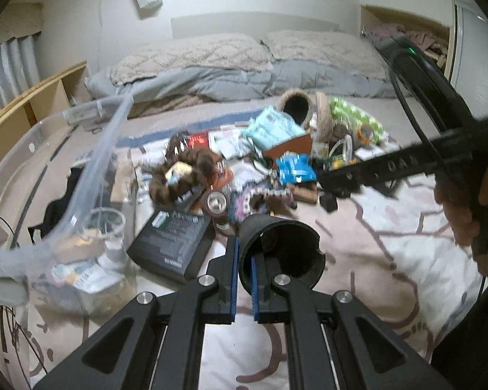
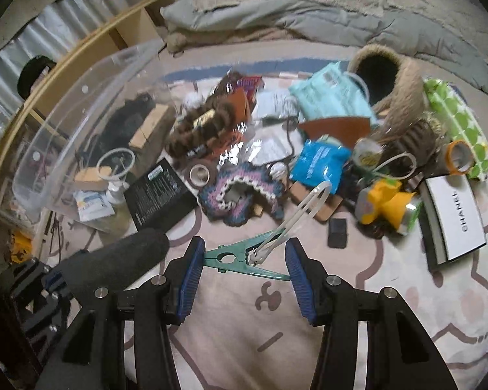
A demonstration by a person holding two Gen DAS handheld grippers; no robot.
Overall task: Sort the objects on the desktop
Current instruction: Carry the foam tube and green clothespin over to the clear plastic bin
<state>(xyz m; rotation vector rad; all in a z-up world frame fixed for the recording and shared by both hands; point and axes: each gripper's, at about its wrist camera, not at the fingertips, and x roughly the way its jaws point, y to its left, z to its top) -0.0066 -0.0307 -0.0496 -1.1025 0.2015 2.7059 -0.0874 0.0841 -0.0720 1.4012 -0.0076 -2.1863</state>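
The left hand-held gripper (image 1: 244, 263) is clenched on the rim of a black cup (image 1: 281, 253), likely soft and light. The right hand-held gripper (image 2: 245, 263) grasps a stiff green clip (image 2: 240, 258) by its handles. Both hang right of the clear bin (image 2: 81, 123).
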